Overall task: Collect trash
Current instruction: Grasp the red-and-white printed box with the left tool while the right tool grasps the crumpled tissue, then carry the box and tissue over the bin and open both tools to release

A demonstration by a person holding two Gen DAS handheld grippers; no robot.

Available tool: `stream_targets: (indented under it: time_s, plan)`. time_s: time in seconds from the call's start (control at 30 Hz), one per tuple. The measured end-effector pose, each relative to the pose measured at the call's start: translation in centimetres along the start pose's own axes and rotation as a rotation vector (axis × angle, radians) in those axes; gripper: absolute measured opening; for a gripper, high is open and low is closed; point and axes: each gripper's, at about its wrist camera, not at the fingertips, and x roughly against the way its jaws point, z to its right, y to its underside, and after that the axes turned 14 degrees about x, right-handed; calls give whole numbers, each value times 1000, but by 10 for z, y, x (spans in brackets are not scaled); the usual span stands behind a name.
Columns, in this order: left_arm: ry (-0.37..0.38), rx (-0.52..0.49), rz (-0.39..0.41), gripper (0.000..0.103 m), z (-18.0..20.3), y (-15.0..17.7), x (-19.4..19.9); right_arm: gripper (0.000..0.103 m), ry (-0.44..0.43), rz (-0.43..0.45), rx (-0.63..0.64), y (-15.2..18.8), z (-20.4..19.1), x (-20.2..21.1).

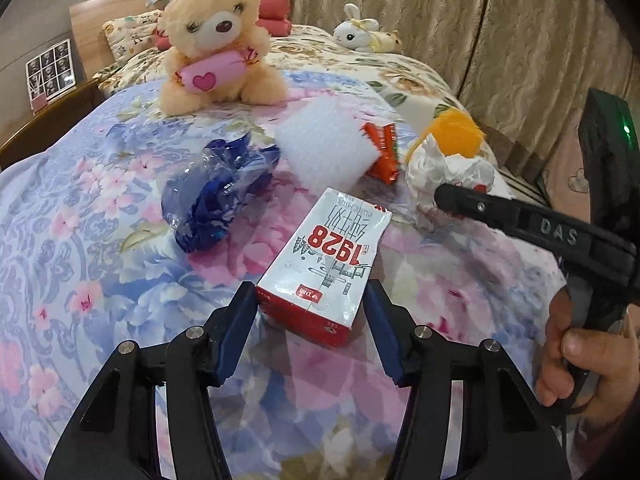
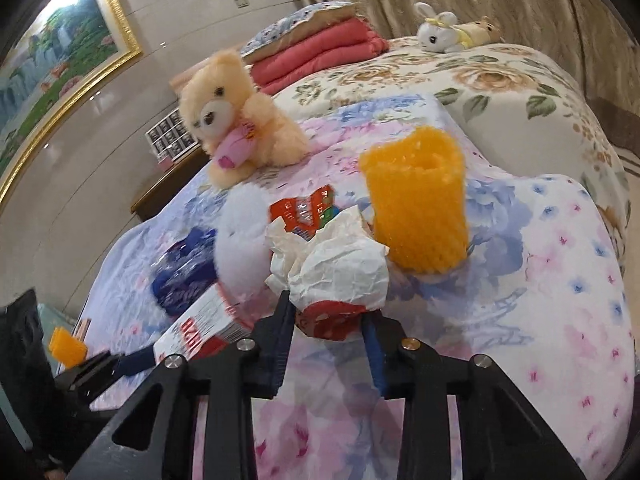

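Left wrist view looks down on a bed (image 1: 100, 216) covered with a pale floral quilt. At lower centre, the left claw (image 1: 310, 300) has its two blue-padded fingers on either side of the near end of a white-and-red milk carton (image 1: 324, 264) printed "1928"; the left pad sits against the carton's corner, but whether the right pad presses it I cannot tell. Up and left of the carton lies a crumpled blue plastic wrapper (image 1: 218, 196). Behind the carton rests a white foam sheet (image 1: 328, 142), with an orange-red snack packet (image 1: 382, 150) just beside its right edge. At right centre, a crumpled white paper wrapper (image 1: 444, 172) lies in front of an orange foam net sleeve (image 1: 456, 128). A hand (image 1: 580, 364) at the lower right edge grips the black handle of the other tool. A cream teddy bear (image 1: 218, 40) sits at upper centre and a white plush rabbit (image 1: 360, 28) lies farther back.

Right wrist view shows the right claw (image 2: 330, 324) pinching the red-printed lower end of that crumpled white paper wrapper (image 2: 336, 264) at centre frame. The orange foam net sleeve (image 2: 416, 200) stands upright just behind it, right of centre. The milk carton (image 2: 200, 328) shows at lower left.
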Motion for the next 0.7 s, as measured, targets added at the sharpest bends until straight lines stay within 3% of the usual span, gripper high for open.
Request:
stream_targets:
  time_s: [0.37,0.57,0.7]
  plan:
    - [32,-17,-29,55,22,52,39,33,-38,27,-20,44,-16,75]
    - [-16,-37,-84,56,29,64,29,33,-31,42,-31,65,-20,114]
    - [-6,-61,-77,53,35,64,26,33,-2,47,-56,71,-14,130]
